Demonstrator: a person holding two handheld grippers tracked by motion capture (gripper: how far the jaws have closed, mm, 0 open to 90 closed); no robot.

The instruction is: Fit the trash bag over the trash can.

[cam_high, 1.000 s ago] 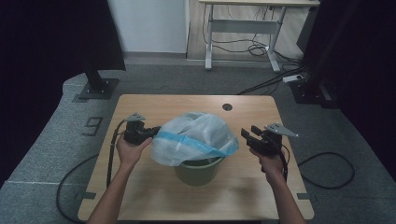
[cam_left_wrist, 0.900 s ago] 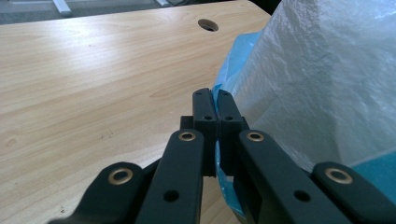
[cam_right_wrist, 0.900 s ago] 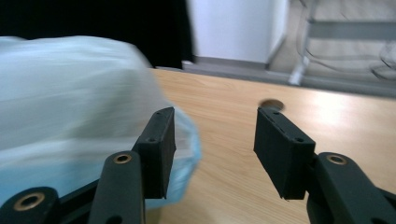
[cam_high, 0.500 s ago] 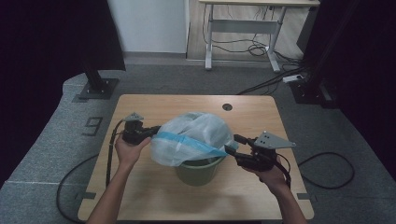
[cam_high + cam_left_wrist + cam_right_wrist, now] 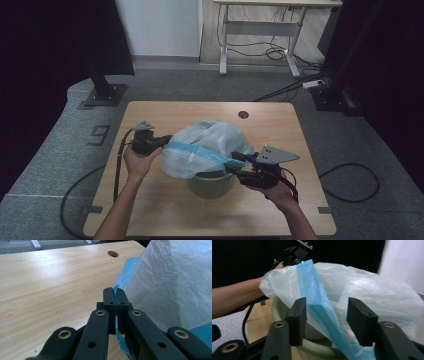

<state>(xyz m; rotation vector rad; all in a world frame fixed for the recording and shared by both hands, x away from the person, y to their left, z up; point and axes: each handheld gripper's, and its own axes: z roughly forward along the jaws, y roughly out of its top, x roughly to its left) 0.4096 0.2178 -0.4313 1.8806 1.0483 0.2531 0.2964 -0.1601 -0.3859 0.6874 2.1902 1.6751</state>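
A white plastic bag [image 5: 210, 137] with a blue band [image 5: 200, 150] balloons over a green bucket [image 5: 212, 185] in the middle of the table. My left gripper [image 5: 167, 140] is at the bag's left side, shut on its blue edge; in the left gripper view the jaws [image 5: 114, 293] pinch the blue film beside the white bag [image 5: 175, 277]. My right gripper [image 5: 235, 162] reaches in level from the right. Its jaws [image 5: 325, 307] have just been closing and stand apart on either side of the blue band [image 5: 312, 285], not pressing it. Below them the bucket's rim [image 5: 317, 347] shows.
The wooden table [image 5: 165, 210] has a cable hole [image 5: 243, 114] near its far edge. Cables trail from both grippers over the table's sides. A black stand base [image 5: 102, 92] is on the floor at back left, and a desk frame [image 5: 260, 30] with floor cables behind.
My right gripper has swung in from the table's right side toward the bag, turning level, and its jaws now straddle the blue band. The left gripper has stayed put.
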